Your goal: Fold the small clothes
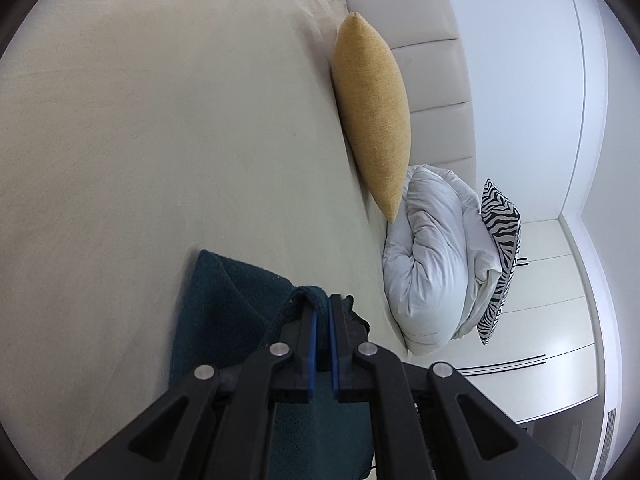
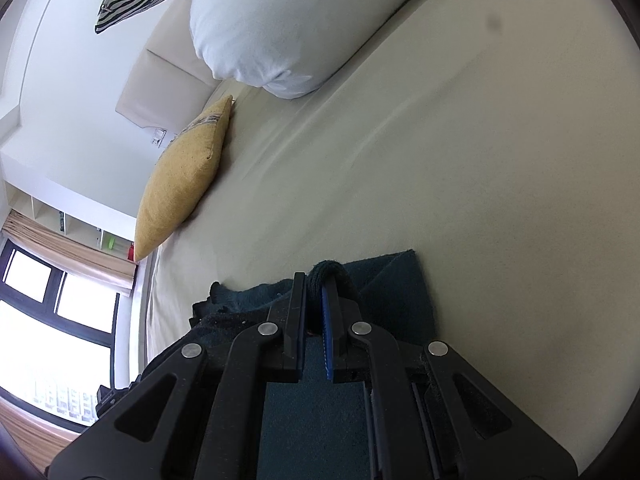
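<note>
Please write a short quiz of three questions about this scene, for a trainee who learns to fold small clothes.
1. True or false: the left gripper is shut on the dark teal fleecy cloth.
2. What does the right gripper pinch? A) the mustard yellow woven cushion B) the dark teal fleecy cloth C) nothing
3. Fill in: behind the rolled white duvet leans a cushion with a black and white ____ pattern.

Key: 1 true; 2 B; 3 zebra
</note>
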The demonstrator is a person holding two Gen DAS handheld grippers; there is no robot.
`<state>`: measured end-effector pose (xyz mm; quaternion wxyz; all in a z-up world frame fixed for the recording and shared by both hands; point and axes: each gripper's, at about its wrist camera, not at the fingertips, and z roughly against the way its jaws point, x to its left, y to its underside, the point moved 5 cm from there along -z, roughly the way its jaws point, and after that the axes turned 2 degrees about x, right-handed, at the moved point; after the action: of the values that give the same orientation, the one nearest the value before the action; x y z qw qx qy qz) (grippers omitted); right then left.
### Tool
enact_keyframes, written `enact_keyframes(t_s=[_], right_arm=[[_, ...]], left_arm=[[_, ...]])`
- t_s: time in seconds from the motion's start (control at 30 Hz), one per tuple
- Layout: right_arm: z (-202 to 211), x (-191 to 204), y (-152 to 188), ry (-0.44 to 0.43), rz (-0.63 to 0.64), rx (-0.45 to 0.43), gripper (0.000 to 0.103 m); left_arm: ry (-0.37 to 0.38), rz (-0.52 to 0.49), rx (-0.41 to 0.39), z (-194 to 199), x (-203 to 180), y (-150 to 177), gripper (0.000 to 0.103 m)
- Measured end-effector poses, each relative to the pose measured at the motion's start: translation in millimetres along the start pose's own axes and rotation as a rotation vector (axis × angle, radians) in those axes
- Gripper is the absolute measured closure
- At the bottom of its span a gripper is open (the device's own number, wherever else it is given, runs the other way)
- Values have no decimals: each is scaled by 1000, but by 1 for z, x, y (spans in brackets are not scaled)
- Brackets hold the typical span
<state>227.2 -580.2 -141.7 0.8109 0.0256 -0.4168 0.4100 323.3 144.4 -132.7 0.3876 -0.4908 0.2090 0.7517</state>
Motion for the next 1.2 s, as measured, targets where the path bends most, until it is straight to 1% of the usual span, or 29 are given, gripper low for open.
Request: enact_keyframes(t_s=[0.07,0.13,0.17,0.2,0.23,0.27,0.3,0.33,0.37,0.43,0.47,0.53,0.63,0.7,0.8,0.87,0.9,1.0,1.13,1.2], right_arm=[[-7,-2,-4,5,-9,-1,97],[-15,-4,-9,16,-9,-7,94],[-16,-4,-12,29,-11,-17,92],[-17,-6,-15,45,-15,-25,84],[-16,-8,-18,61,-21,-45,78],[-13,-10,-20,66,-37,-68,61],[-10,-12,-22,63,-49,-85,53],[-7,-12,-23,55,-52,-101,53],[-1,-13,-20,51,-42,-100,53],[5,-8,-15,56,2,-98,53],[6,-4,-13,63,23,-96,53],[7,4,-7,85,80,-77,53],[9,14,2,117,145,-69,53],[14,17,9,121,165,-67,53],[23,17,24,155,207,-62,53],[31,17,40,182,251,-59,53],[41,14,51,190,269,-59,53],[53,11,73,219,317,-52,53],[73,6,98,244,340,-67,53],[82,2,104,253,349,-74,53]], left_arm=[[-14,-5,1,-8,2,-4,97],[-35,-1,2,-15,7,-6,96],[-53,12,-7,-18,12,-9,92],[-59,26,-13,-18,16,-12,87],[-49,42,-25,-17,19,-13,77],[-39,48,-36,-14,20,-14,66],[-34,47,-43,-11,20,-14,61],[-34,42,-46,-8,18,-13,59],[-31,34,-47,-4,15,-11,59],[-17,12,-49,4,8,-7,59],[-15,-11,-53,8,2,-4,57],[-32,-49,-59,14,-7,2,55],[-59,-115,-46,23,-14,18,55],[-103,-175,-38,30,-15,35,55],[-156,-237,-33,41,-8,57,55],[-186,-267,-27,49,-2,73,55],[-197,-286,-26,50,-1,80,55],[-264,-358,-27,56,0,101,55],[-347,-456,-44,59,0,125,55],[-377,-495,-45,59,1,135,55]])
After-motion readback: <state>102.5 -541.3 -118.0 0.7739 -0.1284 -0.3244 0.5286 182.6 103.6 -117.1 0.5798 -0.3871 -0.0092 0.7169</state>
